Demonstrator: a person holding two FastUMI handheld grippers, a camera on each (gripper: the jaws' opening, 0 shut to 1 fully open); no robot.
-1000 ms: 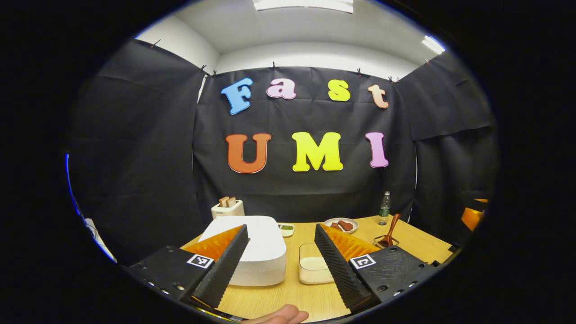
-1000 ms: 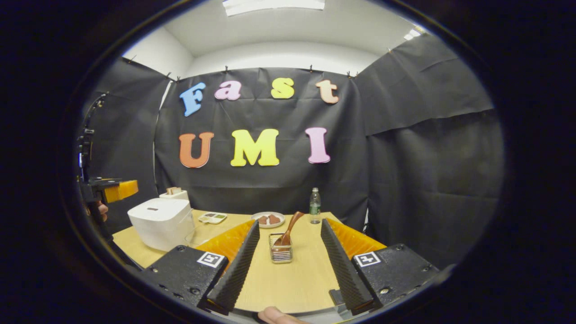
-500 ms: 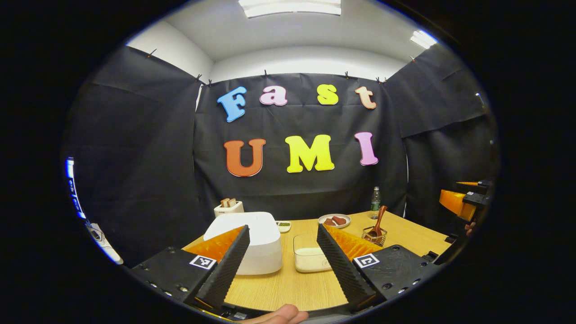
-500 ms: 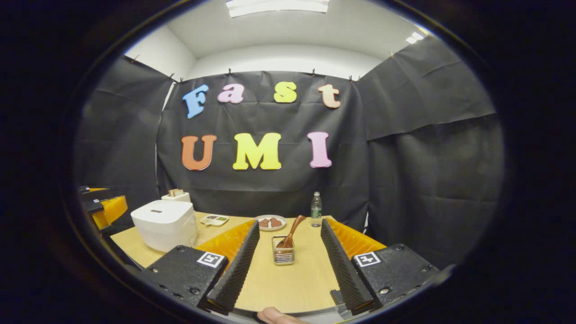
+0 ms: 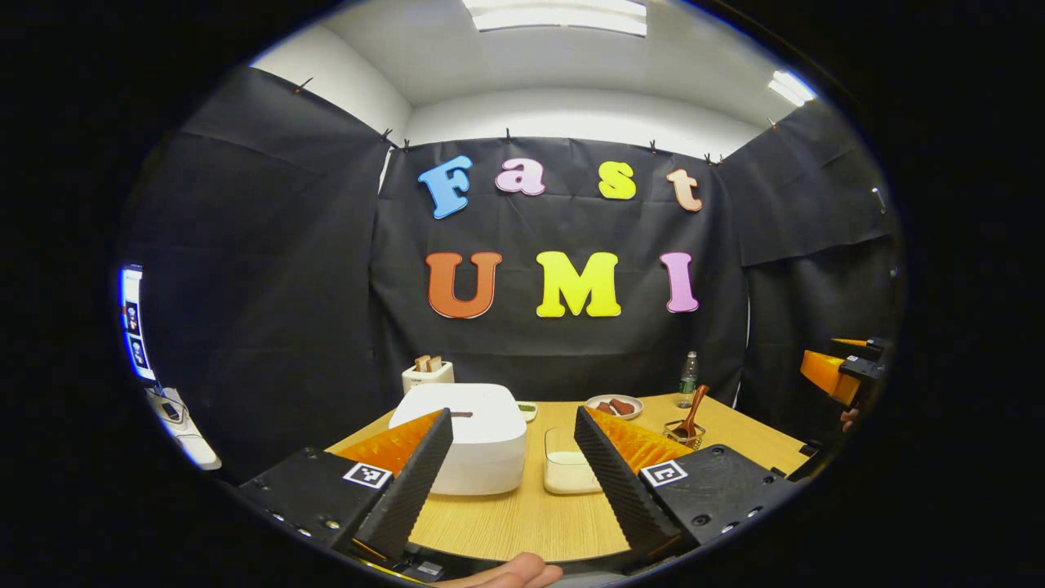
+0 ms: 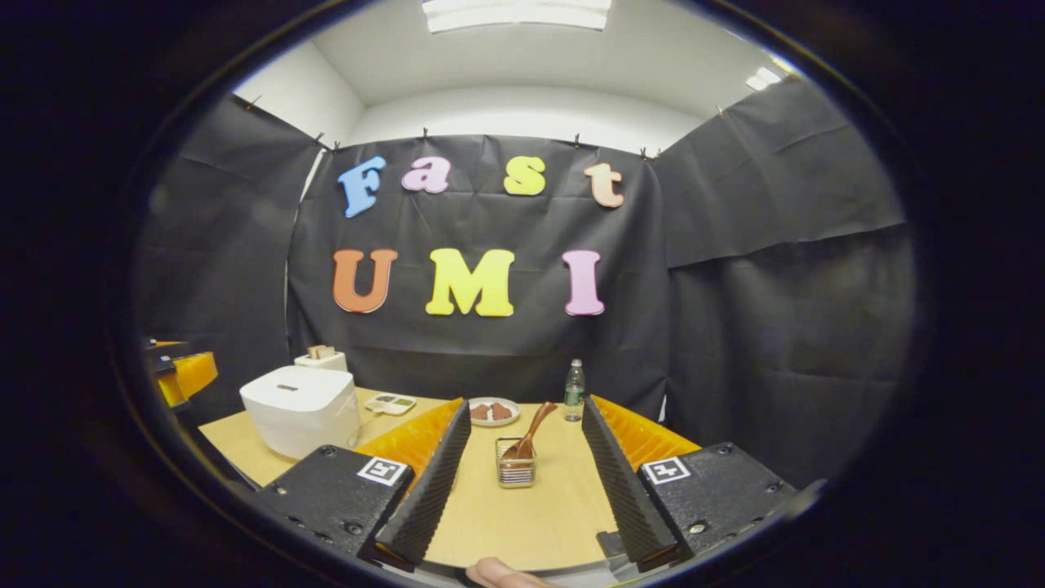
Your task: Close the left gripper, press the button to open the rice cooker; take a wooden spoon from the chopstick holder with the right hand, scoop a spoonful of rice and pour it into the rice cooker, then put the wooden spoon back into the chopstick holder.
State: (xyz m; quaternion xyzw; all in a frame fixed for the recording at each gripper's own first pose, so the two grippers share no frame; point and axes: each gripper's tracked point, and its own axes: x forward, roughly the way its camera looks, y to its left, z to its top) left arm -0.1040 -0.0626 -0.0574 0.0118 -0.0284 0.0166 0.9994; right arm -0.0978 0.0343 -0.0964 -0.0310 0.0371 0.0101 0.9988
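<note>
Rice cooker [image 5: 469, 437] sits lid-down ahead of my left gripper [image 5: 513, 441], fingers apart; right gripper [image 6: 526, 445], fingers spread, frames what looks like the wooden spoon [image 6: 531, 431].

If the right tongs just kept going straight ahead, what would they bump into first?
Most likely the chopstick holder with the wooden spoon leaning in it. It sits on the table right between the open right tongs, farther ahead. Depth is hard to judge; they might pass above it.

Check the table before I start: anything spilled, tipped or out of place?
Nothing stands out. The rice cooker sits shut, the rice container is upright beside it, and the wooden spoon leans in its holder. No spills.
</note>
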